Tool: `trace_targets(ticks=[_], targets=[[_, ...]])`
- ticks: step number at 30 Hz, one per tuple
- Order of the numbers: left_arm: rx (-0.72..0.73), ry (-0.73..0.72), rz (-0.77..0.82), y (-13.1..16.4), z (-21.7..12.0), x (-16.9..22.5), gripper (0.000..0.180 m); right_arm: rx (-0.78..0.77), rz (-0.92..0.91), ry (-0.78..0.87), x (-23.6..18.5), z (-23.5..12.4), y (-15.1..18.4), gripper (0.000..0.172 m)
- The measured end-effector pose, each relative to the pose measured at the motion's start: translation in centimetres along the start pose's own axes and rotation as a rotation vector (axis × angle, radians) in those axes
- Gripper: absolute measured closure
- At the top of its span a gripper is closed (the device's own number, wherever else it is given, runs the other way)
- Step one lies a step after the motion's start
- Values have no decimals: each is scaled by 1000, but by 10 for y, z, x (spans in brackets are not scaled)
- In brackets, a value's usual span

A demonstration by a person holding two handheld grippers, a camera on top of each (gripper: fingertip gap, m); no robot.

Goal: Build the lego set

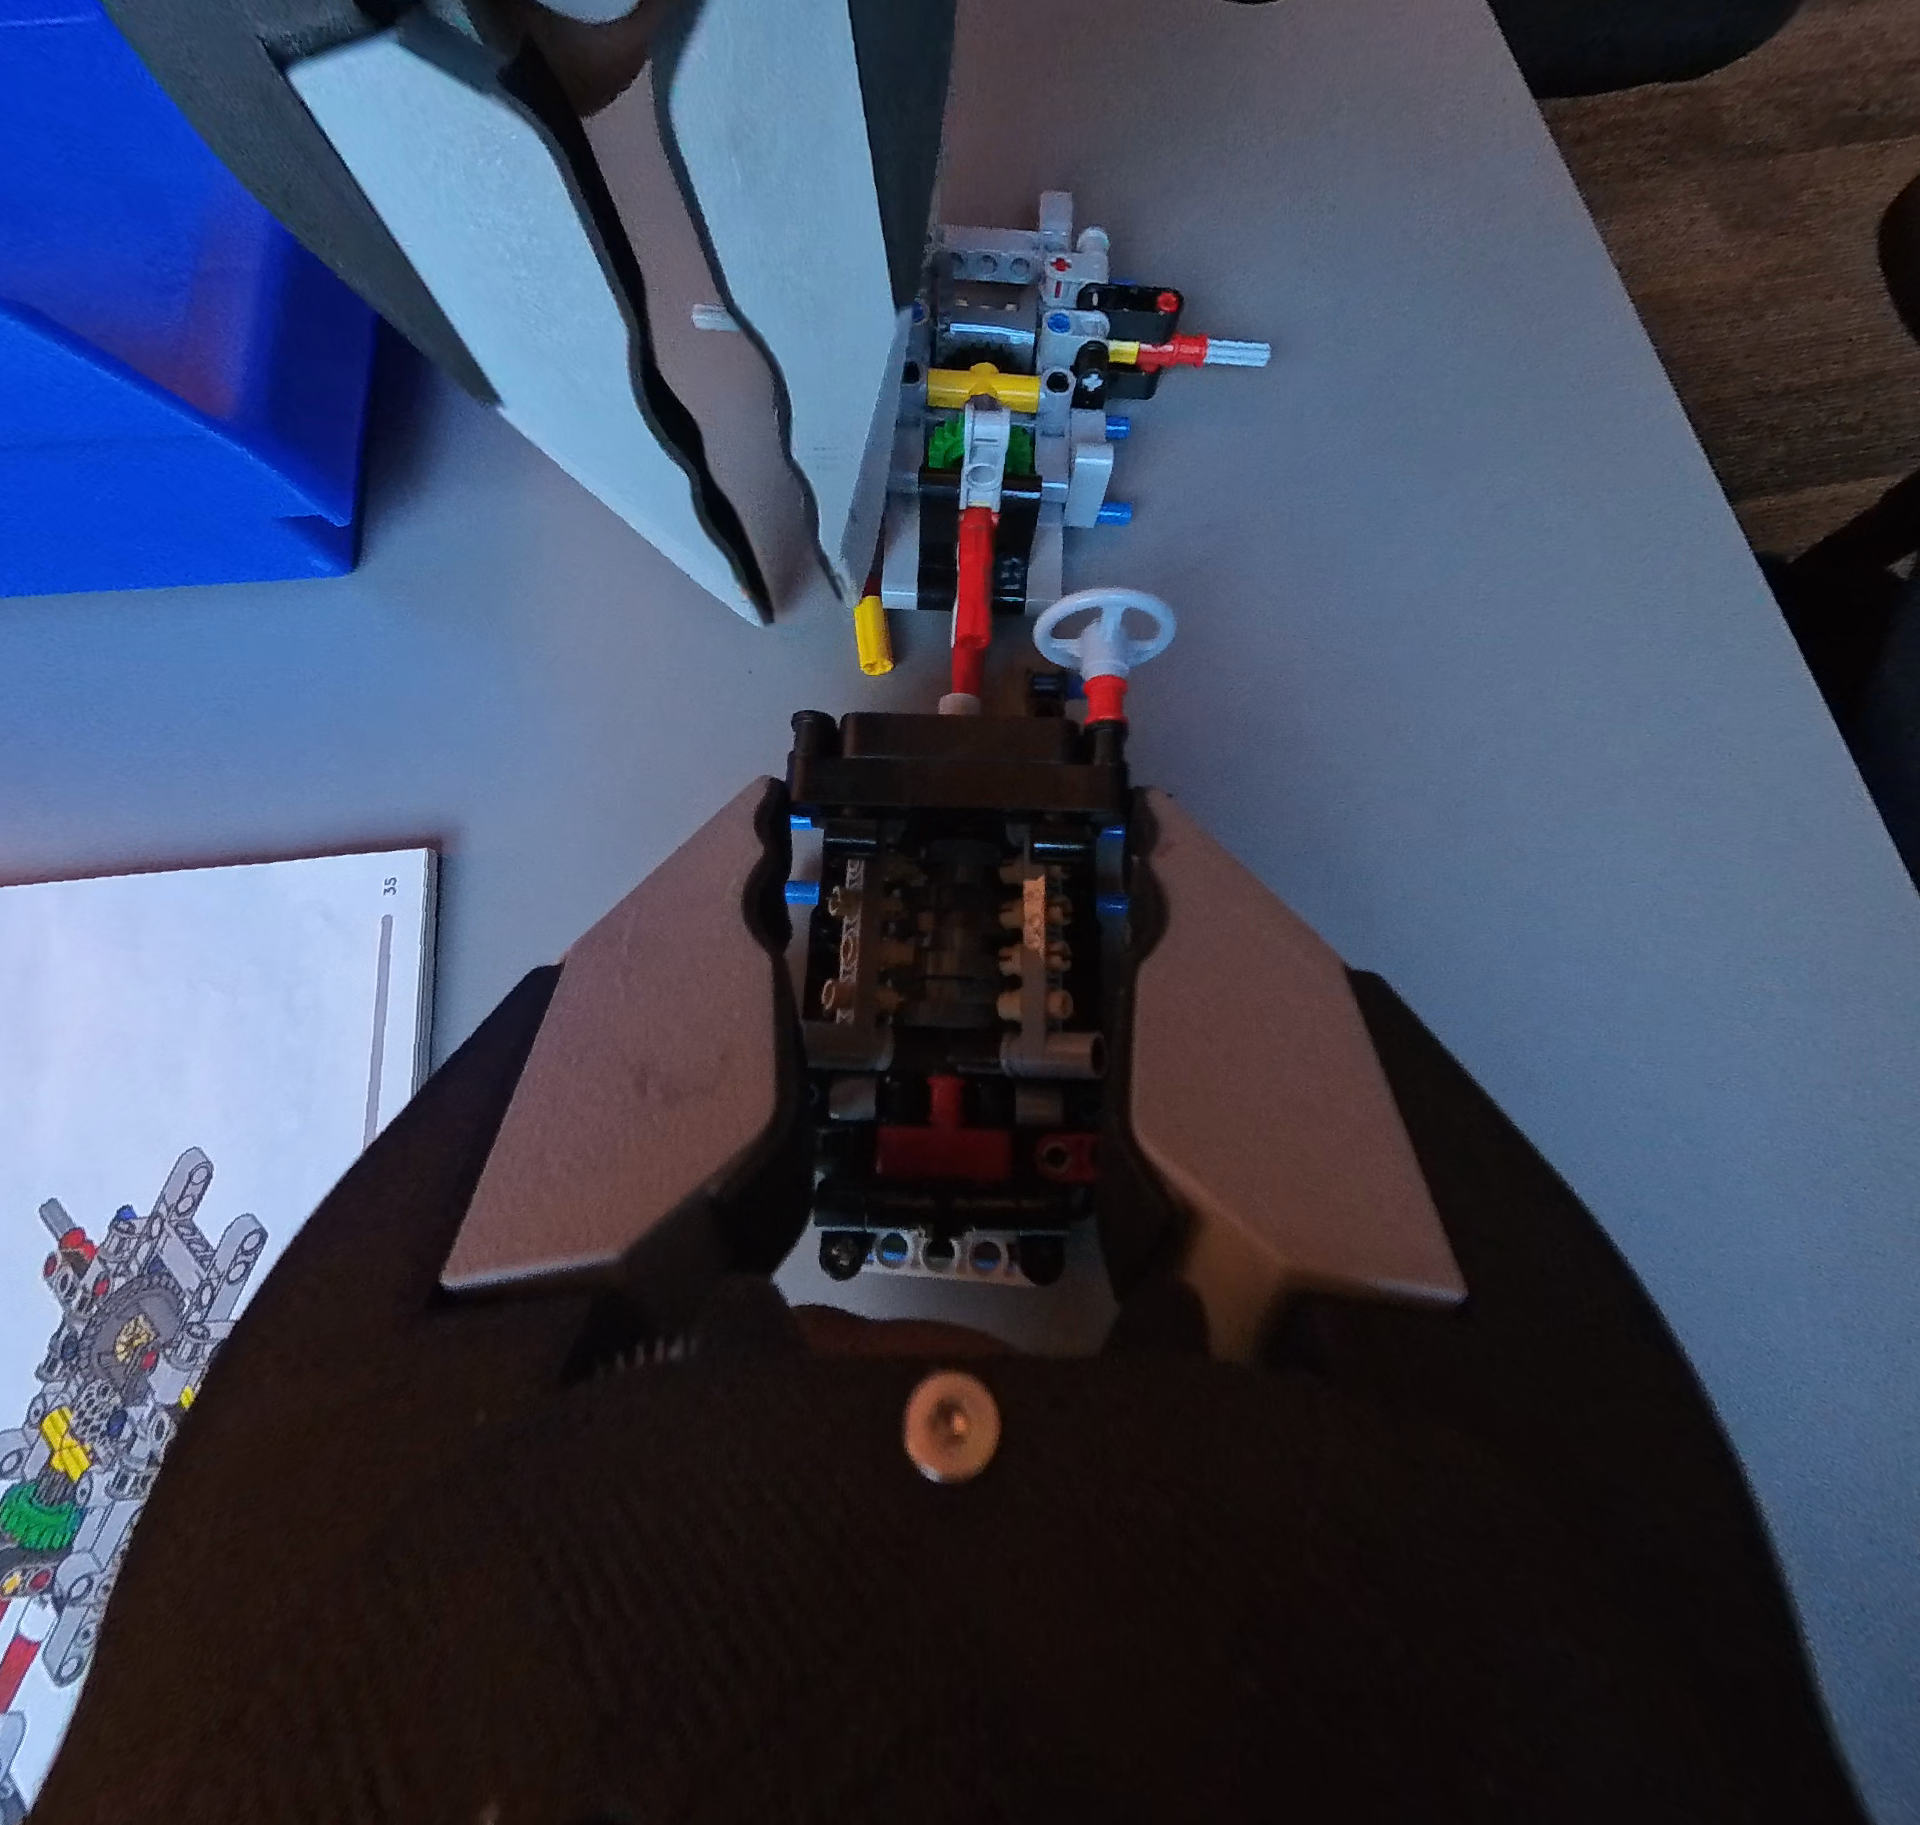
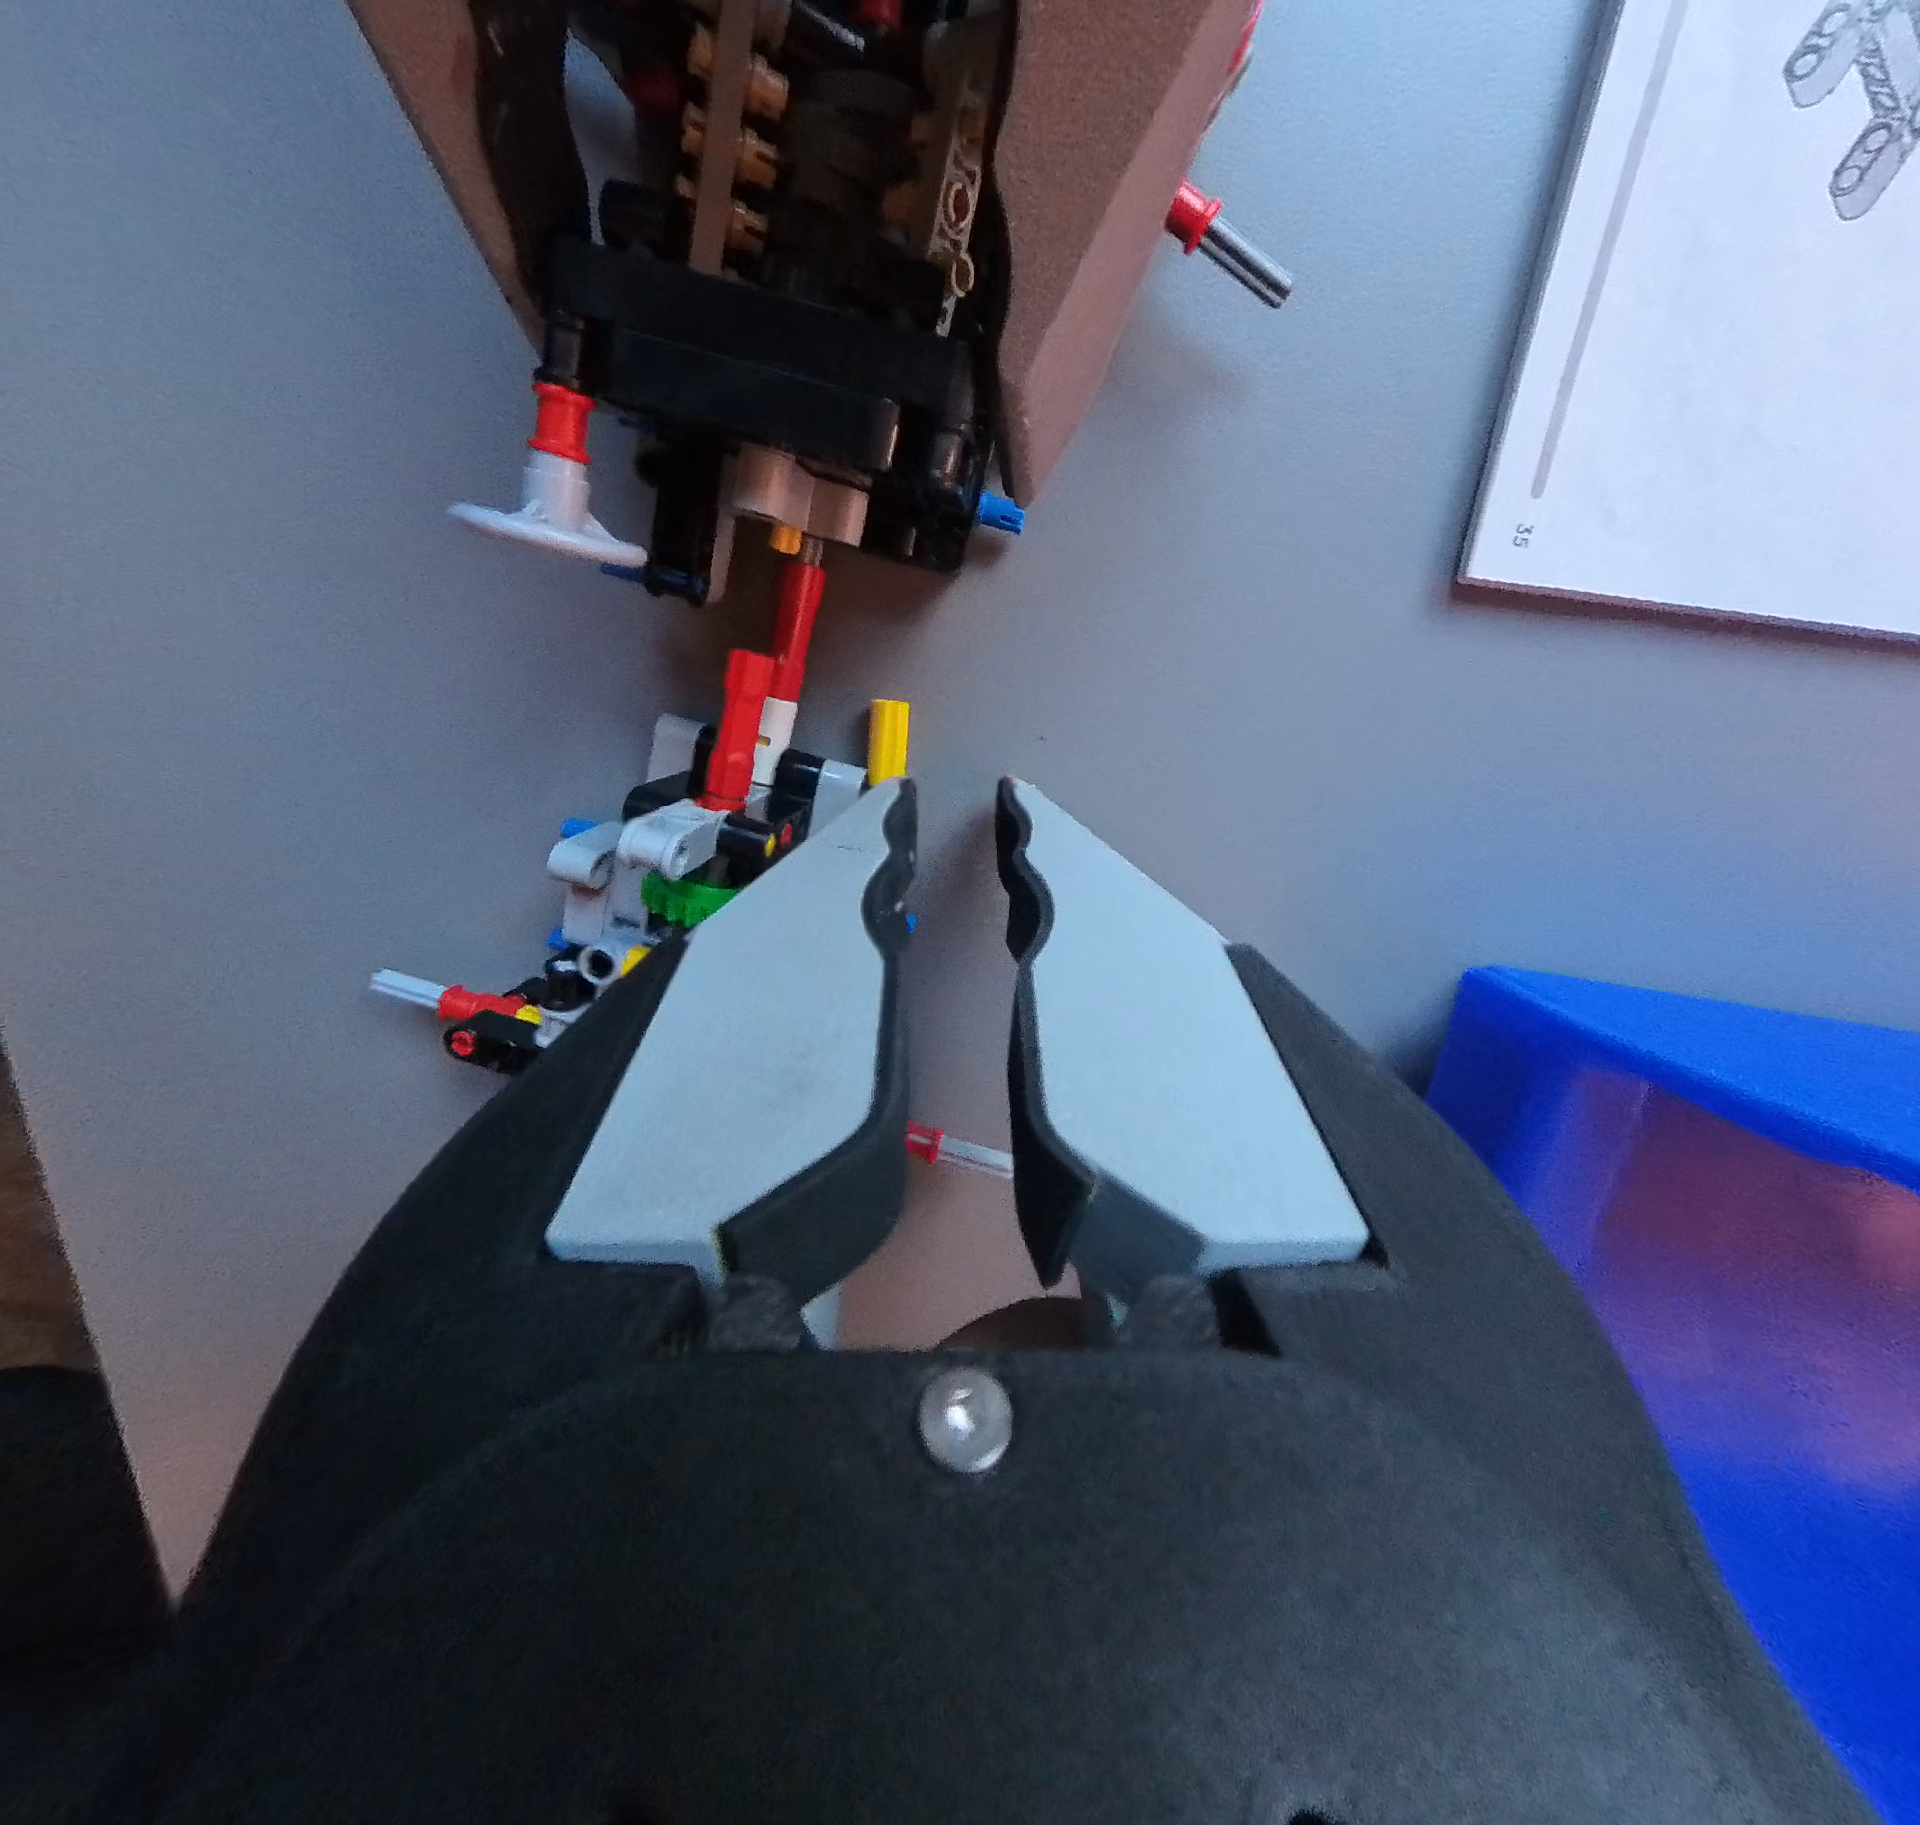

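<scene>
My left gripper [image 1: 956,819] is shut on a black toy-brick engine assembly [image 1: 956,996], with its brown fingers [image 1: 665,996] pressing on both sides. A white steering wheel [image 1: 1107,627] sticks out of the assembly's front. A red shaft [image 1: 971,580] runs from it to a grey, multi-coloured brick assembly [image 1: 1018,393] on the grey table [image 1: 1455,632]. My right gripper [image 2: 956,809] is open with a narrow gap, and only table shows between its pale grey fingers [image 2: 779,996]. Its tips are beside the grey assembly [image 2: 665,861] and a yellow pin [image 2: 888,736].
A blue bin [image 1: 156,373] stands beside the right gripper and also shows in the right wrist view [image 2: 1714,1204]. An open instruction booklet [image 1: 208,1048] lies at the left. A loose red-and-grey pin [image 2: 1226,243] and a small red-tipped axle [image 2: 956,1152] lie on the table. The table edge [image 1: 1662,425] runs along the right. Left tips to right tips: about 6 centimeters.
</scene>
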State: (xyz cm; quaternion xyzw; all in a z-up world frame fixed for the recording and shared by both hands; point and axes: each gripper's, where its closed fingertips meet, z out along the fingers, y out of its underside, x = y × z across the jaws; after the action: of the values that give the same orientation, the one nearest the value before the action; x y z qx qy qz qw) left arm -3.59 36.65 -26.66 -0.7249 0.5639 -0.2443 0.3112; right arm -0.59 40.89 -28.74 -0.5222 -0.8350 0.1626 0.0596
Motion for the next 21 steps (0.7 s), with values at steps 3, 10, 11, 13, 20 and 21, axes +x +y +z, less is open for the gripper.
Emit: trace_targets(ticks=[3,10,11,13,20,21], targets=[[0,0,-4,0,0,0,117,56,34,-64,-8,-1,-7,158],[-5,-6,-6,0,0,0,117,22,17,-60,-9,7,-6,168],[-5,-6,-6,0,0,0,117,24,17,-61,-9,7,-6,168],[-5,-5,-7,0,0,0,117,35,18,-56,-9,7,-7,168],[59,-5,-50,-11,-13,-7,112,325,64,55,1,-22,-23,169],[81,-15,-57,-16,-20,-11,113,392,77,54,-2,-31,-27,169]])
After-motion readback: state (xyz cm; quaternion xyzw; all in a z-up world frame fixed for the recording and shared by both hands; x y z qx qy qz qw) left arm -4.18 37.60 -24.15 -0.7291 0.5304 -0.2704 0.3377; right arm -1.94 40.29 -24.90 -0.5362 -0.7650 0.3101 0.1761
